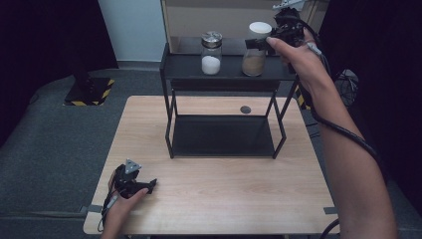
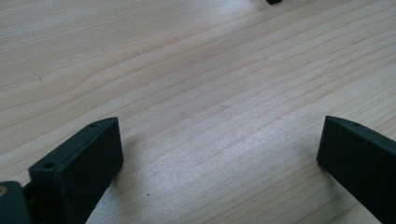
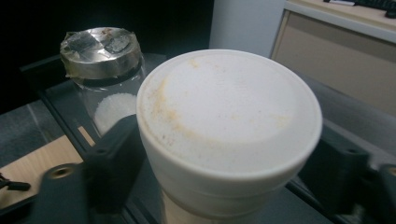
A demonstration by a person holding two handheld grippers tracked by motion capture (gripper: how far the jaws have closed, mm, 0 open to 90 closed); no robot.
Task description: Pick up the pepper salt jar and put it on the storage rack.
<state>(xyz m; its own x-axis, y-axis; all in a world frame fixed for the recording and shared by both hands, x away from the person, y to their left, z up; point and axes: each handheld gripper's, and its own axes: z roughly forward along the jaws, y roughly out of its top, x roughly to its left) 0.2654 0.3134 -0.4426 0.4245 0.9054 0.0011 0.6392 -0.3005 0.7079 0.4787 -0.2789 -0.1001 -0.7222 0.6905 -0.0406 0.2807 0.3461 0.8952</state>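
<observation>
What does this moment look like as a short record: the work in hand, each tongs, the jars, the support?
work: white-lidded jar of brown powder on the rack's top shelf
right tongs: jaws either side of the jar just under the lid, a gap visible on one side; not pressing
left tongs: open, resting on the wooden table, nothing between the jaws
other jar: metal-lidded jar of white grains, apart from the first

Bright lit tabletop, dark surroundings, soft close-up blur, faint wood glare
</observation>
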